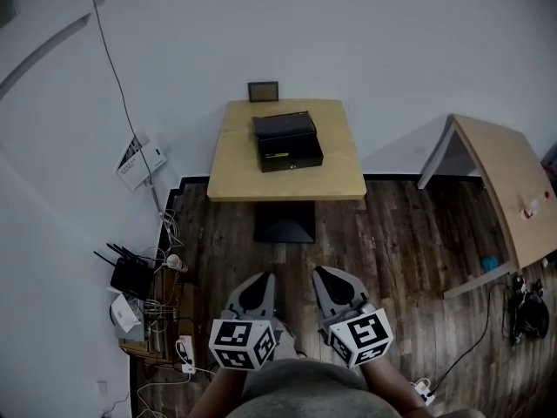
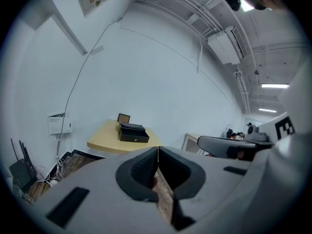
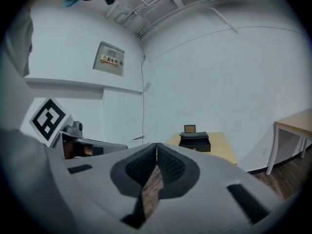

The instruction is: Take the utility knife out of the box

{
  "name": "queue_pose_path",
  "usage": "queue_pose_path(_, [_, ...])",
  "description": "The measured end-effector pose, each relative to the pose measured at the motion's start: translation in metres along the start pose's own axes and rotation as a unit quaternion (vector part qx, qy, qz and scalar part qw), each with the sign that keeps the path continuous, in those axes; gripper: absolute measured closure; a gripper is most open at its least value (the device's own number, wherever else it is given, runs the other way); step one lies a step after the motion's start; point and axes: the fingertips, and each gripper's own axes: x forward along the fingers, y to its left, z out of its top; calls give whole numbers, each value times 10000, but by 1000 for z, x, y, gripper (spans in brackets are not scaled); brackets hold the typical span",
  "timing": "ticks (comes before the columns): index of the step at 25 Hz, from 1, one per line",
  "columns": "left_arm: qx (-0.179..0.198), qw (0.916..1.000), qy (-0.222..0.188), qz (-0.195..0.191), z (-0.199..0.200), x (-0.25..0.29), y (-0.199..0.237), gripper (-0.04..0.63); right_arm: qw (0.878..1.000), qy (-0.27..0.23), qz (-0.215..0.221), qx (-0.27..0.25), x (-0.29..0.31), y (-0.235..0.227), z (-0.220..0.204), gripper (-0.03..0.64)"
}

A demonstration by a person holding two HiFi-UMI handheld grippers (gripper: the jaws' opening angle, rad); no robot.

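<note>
Distance decides it: the black box [image 1: 287, 142] sits on the far worktop [image 1: 235, 168], well ahead of both tools and about midway between them, long side running left-right. Both the left tool [image 1: 258, 281] and the right tool [image 1: 336, 277] are pinched shut and empty; the utility knife, presumably inside, is unseen.

Light wooden square counter [image 1: 235, 164] stands against the white wall [image 1: 374, 42]. A small dark-framed plaque [image 1: 263, 91] stands at its far edge. Dark plank floor [image 1: 392, 251]. Black antenna router [image 1: 130, 277] at left among tangled white cables [image 1: 165, 233]. Second light wooden table [image 1: 509, 181] at right.
</note>
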Motion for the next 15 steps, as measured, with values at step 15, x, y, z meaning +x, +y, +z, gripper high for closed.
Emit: queue_pose_path(15, [-6, 9994, 142, -312, 57, 106, 73, 591, 9996, -18, -275, 45, 130, -51, 40, 617])
